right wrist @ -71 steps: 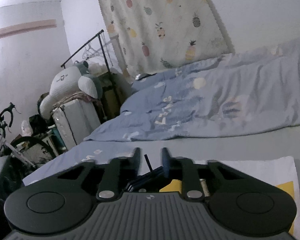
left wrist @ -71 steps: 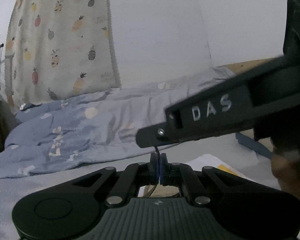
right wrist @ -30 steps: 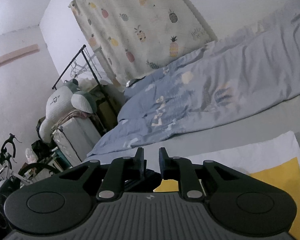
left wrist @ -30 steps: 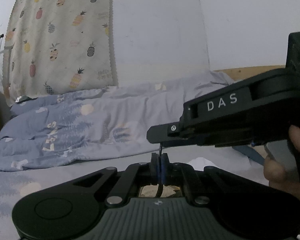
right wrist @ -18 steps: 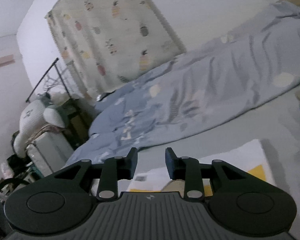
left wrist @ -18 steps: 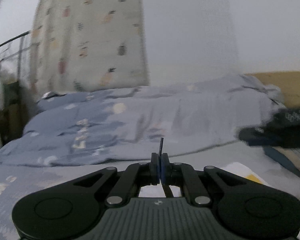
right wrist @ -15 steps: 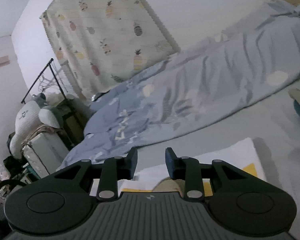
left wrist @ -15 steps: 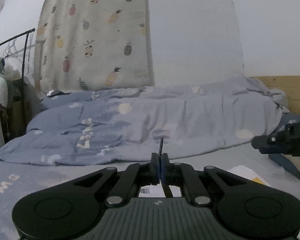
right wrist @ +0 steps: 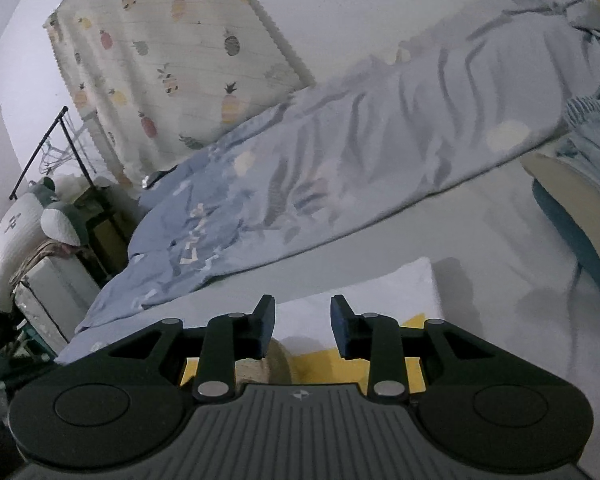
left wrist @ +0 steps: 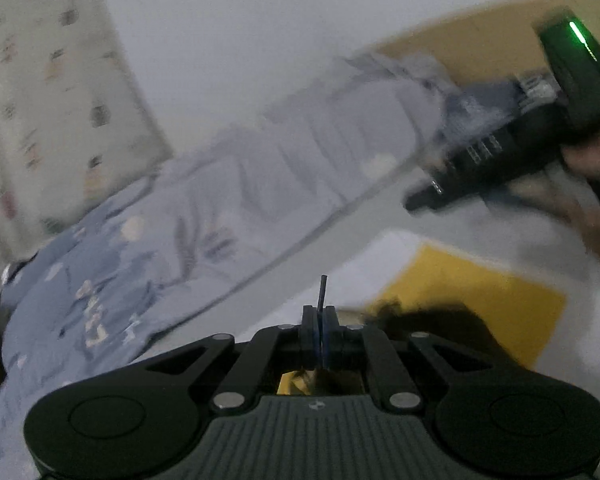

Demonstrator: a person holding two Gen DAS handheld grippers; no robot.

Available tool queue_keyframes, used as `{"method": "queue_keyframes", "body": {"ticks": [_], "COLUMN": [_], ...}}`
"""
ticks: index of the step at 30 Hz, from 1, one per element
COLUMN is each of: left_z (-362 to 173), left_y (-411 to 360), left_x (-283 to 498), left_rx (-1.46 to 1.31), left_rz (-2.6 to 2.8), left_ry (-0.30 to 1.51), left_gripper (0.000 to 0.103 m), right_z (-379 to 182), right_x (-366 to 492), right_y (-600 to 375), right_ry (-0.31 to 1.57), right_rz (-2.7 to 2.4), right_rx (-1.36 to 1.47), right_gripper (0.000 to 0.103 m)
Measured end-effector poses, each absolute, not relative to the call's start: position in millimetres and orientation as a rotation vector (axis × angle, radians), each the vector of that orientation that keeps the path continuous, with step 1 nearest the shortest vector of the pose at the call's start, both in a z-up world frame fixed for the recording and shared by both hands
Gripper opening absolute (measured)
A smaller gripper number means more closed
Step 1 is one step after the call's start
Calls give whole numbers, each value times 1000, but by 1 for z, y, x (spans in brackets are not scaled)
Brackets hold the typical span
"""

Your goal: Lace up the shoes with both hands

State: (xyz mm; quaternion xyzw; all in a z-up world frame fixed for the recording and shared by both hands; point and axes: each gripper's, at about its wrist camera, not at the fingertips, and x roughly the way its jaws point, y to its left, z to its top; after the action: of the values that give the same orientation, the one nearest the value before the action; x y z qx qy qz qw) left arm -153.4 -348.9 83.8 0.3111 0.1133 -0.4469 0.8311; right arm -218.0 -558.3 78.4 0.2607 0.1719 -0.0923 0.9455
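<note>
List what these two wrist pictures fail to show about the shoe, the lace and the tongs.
- Shoe: left wrist view, only a dark blurred mass; the left tongs cover its near part. Eyelets unreadable.
- Lace: only its stiff tip shows, above the shut pads; the rest is hidden beneath.
- Right tongs: open and empty in their own view; in the left view motion blur smears them.
- Tan rounded thing: right wrist view, mostly hidden behind the tongs.
</note>
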Motion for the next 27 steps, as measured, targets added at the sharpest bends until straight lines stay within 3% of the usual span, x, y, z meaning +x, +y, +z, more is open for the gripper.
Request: {"method": "queue_keyframes", "body": {"ticks": [9,19,27], "left_z": [63,58,58], "left_y": [-371,-368,-369], "left_x": [-160,-164,-158], "left_rx": [839,827,817], "left_rz": [-994,-988,-990], "left_ry": [277,299,311], "left_gripper": [2,2,2], "right_z": [75,34,42], "right_x": [-216,-183,-173], "right_y": [-566,-573,-570], "right_ry": [370,589,495], "right_rz": [-126,63,163], "right_rx": [585,887,906], "right_gripper": [32,32,32]}}
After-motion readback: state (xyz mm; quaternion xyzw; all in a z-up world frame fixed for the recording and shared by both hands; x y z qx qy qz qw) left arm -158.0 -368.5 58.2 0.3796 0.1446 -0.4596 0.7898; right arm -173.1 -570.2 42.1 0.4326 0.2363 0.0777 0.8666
